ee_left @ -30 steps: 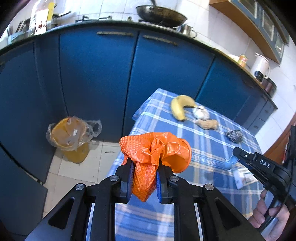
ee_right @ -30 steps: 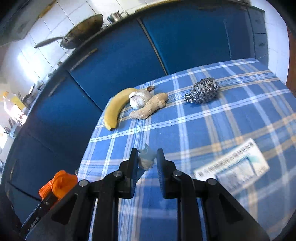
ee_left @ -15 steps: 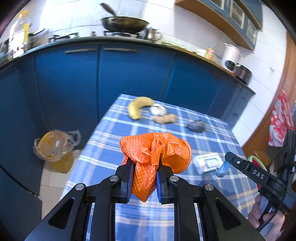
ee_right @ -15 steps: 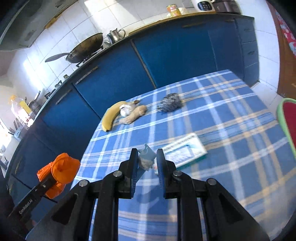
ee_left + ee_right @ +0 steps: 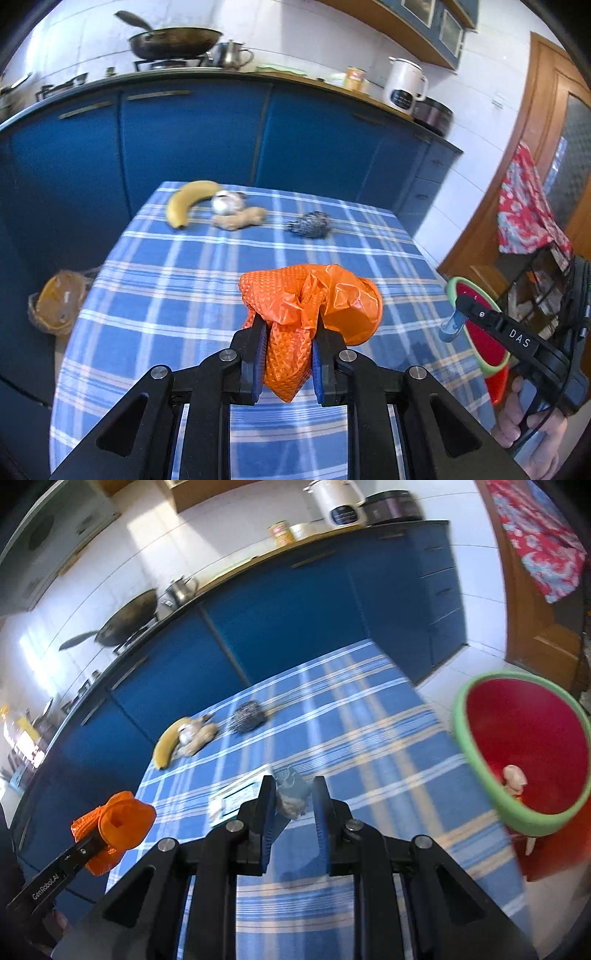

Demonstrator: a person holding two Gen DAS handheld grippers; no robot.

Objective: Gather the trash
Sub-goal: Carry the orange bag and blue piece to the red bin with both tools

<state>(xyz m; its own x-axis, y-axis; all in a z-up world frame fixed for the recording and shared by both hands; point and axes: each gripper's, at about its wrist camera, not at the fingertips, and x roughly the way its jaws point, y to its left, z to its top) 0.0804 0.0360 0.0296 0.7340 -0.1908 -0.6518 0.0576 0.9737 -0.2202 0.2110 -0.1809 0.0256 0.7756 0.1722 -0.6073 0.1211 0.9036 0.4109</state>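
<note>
While I hold both tools over it, the tabletop (image 5: 155, 295) under its blue checked cloth fills most of what I see, with blue cabinets (image 5: 192, 136) behind it and a pan (image 5: 173, 40) and a white kettle (image 5: 404, 86) up on the worktop. Off the tabletop's right edge stands a red bin (image 5: 524, 746) with a green rim, and I can see a small pale scrap lying inside it. At the far end of the cloth lie a banana (image 5: 186, 201), a garlic bulb (image 5: 226, 202) touching a piece of ginger (image 5: 240, 218), and a steel scourer (image 5: 309, 226) a little apart to their right. A flat printed packet (image 5: 234, 799) lies on the cloth just ahead of my right tool. My left tongs (image 5: 288, 354) are closed narrow on a crumpled orange bag (image 5: 310, 306), which bulges above the pads and hangs down between them, clear of the cloth. My right tongs (image 5: 294, 805) are pinched narrow on a small wrapper (image 5: 291, 794), grey-blue and pale, also held above the cloth, near the bin. A hand (image 5: 528, 432) grips the right tool's handle at the edge of the left view.
</note>
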